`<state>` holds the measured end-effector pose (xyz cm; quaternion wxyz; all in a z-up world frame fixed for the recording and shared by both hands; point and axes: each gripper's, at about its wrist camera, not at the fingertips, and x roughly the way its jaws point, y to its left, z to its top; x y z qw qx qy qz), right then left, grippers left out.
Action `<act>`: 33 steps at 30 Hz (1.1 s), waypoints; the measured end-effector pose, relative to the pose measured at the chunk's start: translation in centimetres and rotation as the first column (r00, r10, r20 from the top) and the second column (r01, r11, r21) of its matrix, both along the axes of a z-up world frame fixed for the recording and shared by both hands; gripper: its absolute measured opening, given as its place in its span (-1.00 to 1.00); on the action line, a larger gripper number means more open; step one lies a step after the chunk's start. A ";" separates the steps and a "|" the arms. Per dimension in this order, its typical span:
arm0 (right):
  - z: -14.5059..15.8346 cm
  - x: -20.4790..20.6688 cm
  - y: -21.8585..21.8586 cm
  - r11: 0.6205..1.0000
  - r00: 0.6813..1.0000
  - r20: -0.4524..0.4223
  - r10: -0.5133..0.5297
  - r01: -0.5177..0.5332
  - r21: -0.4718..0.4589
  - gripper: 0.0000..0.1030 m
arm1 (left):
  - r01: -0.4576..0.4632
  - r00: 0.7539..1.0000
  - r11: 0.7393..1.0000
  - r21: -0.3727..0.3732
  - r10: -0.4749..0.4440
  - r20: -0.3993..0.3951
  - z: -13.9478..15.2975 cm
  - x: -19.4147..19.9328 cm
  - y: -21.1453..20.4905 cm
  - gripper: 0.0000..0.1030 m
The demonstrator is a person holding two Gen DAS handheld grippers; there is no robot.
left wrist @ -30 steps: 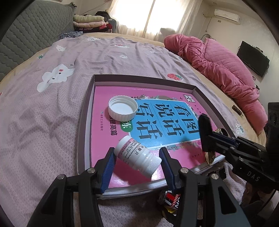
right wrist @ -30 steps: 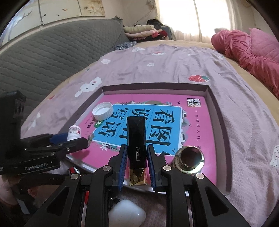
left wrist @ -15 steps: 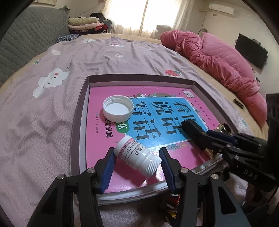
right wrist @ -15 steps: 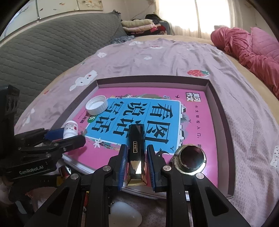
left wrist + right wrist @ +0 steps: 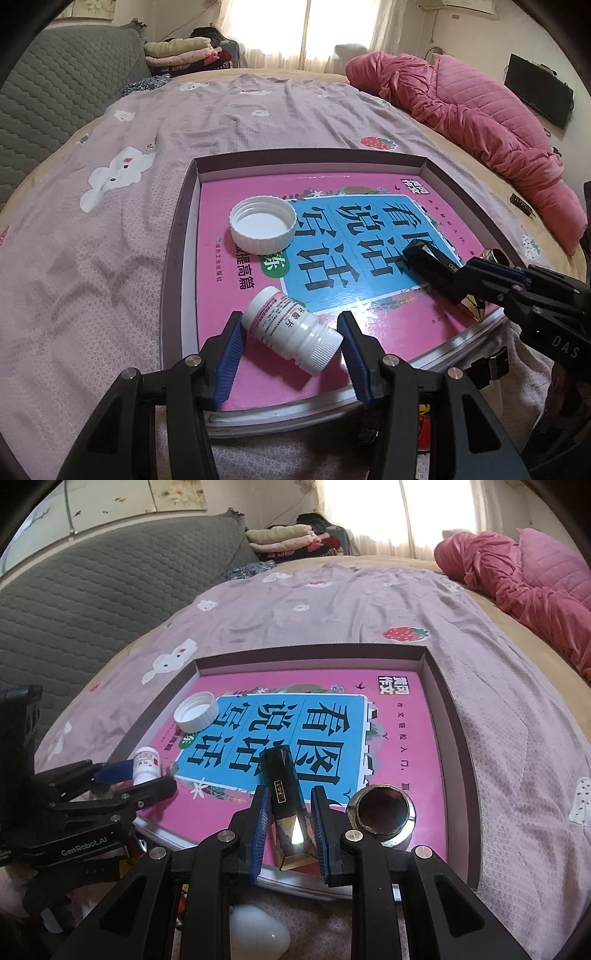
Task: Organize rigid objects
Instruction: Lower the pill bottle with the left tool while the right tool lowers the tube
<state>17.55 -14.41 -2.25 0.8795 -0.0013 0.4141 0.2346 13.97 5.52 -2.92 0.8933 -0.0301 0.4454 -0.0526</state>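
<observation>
Left gripper (image 5: 291,341): jaws spread either side of the white pill bottle (image 5: 291,328), which lies on its side on the pink book (image 5: 258,373). Left pad looks to be touching the bottle's base end; right pad sits just off the ribbed cap. Not clamped, so released.

Right gripper (image 5: 290,825): jaws straddle the black-and-gold box (image 5: 286,805), lying flat on the book near its front edge. Small gaps show between the pads and the box sides, so released, not grasping.

In the left wrist view the same box (image 5: 430,267) pokes out of the right gripper's (image 5: 484,280) jaws over the blue title panel.

Just right of the box: a brass-coloured ring-shaped cup (image 5: 382,810), opening up, on the book's front right corner. White screw lid (image 5: 263,225) sits open side up on the book's far left area, well apart from the bottle.

The book fills a dark shallow tray (image 5: 177,236) that rests on the bed (image 5: 110,221) with its mauve cartoon-print sheet. A pink quilt (image 5: 480,110) is bunched at the far right. A white rounded object (image 5: 258,936) lies on the bed below the right gripper, partly hidden.
</observation>
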 end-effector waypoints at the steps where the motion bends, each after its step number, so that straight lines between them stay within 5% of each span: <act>1: 0.1 0.0 0.0 1.000 1.000 0.001 0.003 -0.003 0.003 -0.54 | -0.001 1.000 1.000 0.001 0.001 -0.001 0.0 0.0 0.0 -0.01; 33: 1.1 -0.5 -1.4 0.996 1.000 -0.001 -0.025 0.025 0.085 -0.46 | -0.016 1.000 1.000 0.008 0.016 -0.003 0.1 -0.2 0.1 -0.01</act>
